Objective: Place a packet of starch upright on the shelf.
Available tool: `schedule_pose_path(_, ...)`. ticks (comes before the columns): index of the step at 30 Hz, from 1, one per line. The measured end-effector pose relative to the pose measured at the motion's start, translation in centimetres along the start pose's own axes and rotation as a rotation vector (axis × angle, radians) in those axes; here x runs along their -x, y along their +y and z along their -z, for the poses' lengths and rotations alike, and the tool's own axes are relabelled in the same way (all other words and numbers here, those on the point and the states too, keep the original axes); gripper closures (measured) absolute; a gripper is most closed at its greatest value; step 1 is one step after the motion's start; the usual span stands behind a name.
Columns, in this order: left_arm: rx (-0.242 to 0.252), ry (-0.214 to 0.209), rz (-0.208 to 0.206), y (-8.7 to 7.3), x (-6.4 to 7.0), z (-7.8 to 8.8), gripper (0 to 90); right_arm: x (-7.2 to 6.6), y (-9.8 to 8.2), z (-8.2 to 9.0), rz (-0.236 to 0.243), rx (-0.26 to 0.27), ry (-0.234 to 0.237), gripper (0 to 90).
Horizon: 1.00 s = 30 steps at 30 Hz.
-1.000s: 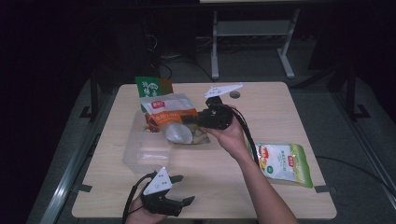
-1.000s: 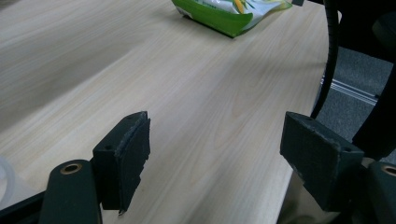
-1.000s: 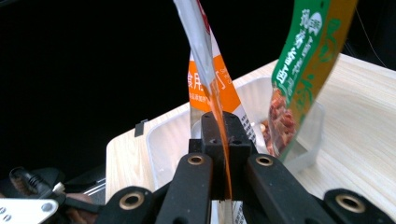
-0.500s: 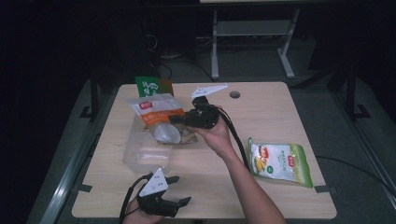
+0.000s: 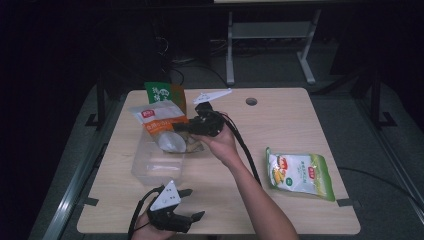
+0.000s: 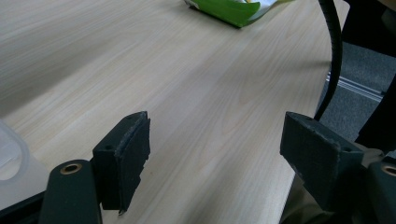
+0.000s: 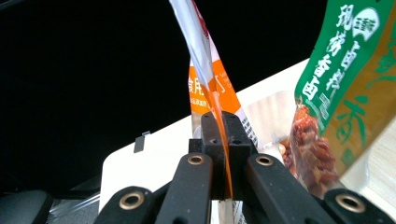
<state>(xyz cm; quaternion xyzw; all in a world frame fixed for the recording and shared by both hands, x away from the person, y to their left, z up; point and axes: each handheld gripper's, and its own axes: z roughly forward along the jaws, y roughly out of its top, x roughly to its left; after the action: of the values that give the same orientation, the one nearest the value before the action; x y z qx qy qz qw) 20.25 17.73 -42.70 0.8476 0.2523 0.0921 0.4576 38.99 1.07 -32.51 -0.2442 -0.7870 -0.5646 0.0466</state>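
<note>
right gripper (image 5: 181,128): jaws clamped flat on the edge of the orange-and-white pouch (image 5: 162,125); in the right gripper view the pouch (image 7: 209,88) rises straight out from between the closed jaws
orange-and-white pouch: held up over the far end of the clear tub (image 5: 156,165), lower end hanging at the tub's far rim; can't tell if it touches
clear tub: landmark, left-centre of worktop (image 5: 300,125), short of the left edge
green pouch (image 5: 165,93): upright just beyond the tub, near the worktop's far edge; right gripper view shows it (image 7: 345,84) close beside the held pouch
left gripper (image 5: 186,206): jaws wide apart, nothing between them, on the near side of the tub close to the worktop's near edge
left gripper view: tub rim (image 6: 11,149) at the left, bare wood ahead between the jaws
green-and-white bag (image 5: 299,173): lying flat, well right of the tub, near the right edge
open room: wide bare stretch right of the tub, out to the bag and to the far right corner
hole (image 5: 251,101): in the worktop, far side, right of the tub
</note>
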Motion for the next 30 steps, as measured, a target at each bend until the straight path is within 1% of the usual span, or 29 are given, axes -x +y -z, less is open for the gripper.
schedule_pose_path(1, -0.002, -0.003, 0.009, 0.0, 0.0, 0.0, 24.0, 0.0, 0.1, -0.8, 0.000, -0.002, 0.005, 90.0)
schedule_pose_path(7, 0.004, 0.000, 0.015, -0.1, 0.0, 0.0, 24.0, 0.2, 0.1, -3.1, -0.014, -0.012, 0.019, 90.0)
schedule_pose_path(13, -0.010, 0.000, 0.005, -0.1, -0.2, 0.1, 23.9, 0.9, -0.5, -5.7, -0.026, -0.040, 0.018, 90.0)
schedule_pose_path(16, -0.010, 0.002, 0.002, -0.2, -0.3, 0.2, 23.9, 1.1, -0.8, -6.8, -0.033, -0.044, 0.017, 90.0)
schedule_pose_path(22, -0.003, 0.010, 0.000, -0.2, -0.5, 0.4, 23.9, 1.3, -1.3, -8.3, -0.054, -0.039, 0.017, 90.0)
schedule_pose_path(27, 0.001, 0.014, 0.005, -0.2, -0.5, 0.6, 23.8, 1.3, -2.1, -9.1, -0.078, -0.021, 0.012, 90.0)
schedule_pose_path(30, 0.002, 0.015, 0.006, -0.2, -0.5, 0.6, 24.0, 1.6, -2.8, -9.3, -0.091, -0.016, -0.001, 90.0)
